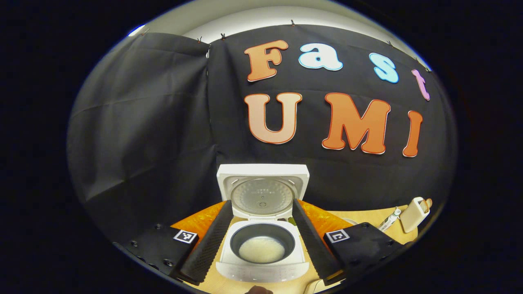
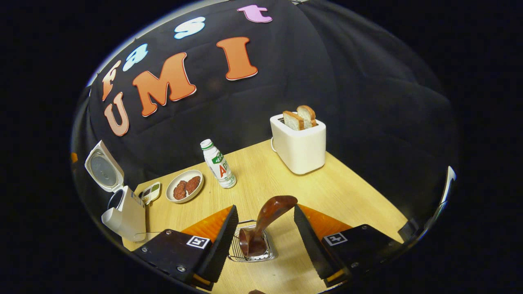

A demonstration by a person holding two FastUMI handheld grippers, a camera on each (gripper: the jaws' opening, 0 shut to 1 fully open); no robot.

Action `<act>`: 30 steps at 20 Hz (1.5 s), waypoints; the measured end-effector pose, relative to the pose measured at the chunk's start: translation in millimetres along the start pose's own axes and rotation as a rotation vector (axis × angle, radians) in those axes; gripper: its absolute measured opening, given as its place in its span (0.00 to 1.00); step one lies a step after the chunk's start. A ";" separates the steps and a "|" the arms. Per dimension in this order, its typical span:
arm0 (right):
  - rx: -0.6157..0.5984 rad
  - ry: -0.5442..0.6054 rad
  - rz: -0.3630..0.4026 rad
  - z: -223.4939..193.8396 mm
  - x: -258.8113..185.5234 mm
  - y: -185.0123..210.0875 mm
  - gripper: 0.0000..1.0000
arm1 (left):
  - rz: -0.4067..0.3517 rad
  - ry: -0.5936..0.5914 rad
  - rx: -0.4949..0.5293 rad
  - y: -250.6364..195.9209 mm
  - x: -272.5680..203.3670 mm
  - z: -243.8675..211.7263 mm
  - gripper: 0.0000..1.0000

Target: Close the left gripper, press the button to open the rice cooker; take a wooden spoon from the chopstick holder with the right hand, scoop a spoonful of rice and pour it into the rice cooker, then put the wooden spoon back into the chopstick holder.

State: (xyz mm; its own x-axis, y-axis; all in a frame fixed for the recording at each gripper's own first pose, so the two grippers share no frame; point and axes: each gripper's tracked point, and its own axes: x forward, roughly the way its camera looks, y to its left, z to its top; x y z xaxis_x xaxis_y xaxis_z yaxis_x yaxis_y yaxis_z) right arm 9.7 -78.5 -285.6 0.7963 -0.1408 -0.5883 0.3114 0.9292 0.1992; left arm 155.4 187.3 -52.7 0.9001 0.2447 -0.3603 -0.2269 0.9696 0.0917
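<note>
The right gripper hung with fingers apart around the wooden spoon, standing released in the chopstick holder, while the left gripper, also spread, framed the open rice cooker holding rice.

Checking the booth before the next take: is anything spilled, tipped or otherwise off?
Nothing stands out. The rice cooker stands open with rice in its pot, the wooden spoon sits in the chopstick holder, and the bottle and toaster are upright.
</note>
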 end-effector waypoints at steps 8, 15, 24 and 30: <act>-0.082 -0.122 -0.075 46.6 -63.8 13.9 0.91 | 0.009 -0.101 0.059 6.3 101.9 50.0 0.98; -0.075 -0.192 -0.103 60.0 -110.7 27.5 0.91 | -0.013 -0.089 0.066 2.0 167.1 49.2 0.99; -0.102 -0.221 -0.038 67.9 -122.1 54.5 0.91 | -0.057 0.075 0.061 -6.1 203.5 16.3 0.98; -0.099 -0.212 0.024 62.8 -115.6 64.2 0.90 | -0.117 0.249 0.035 -20.1 183.5 -5.0 0.99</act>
State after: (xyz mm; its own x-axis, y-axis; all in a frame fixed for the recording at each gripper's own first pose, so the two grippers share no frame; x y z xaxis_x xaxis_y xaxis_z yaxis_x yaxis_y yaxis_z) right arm -29.8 -24.0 -155.6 0.8974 -0.1768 -0.4043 0.2468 0.9606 0.1276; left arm 323.3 212.7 -125.3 0.7992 0.1276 -0.5874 -0.1096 0.9918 0.0663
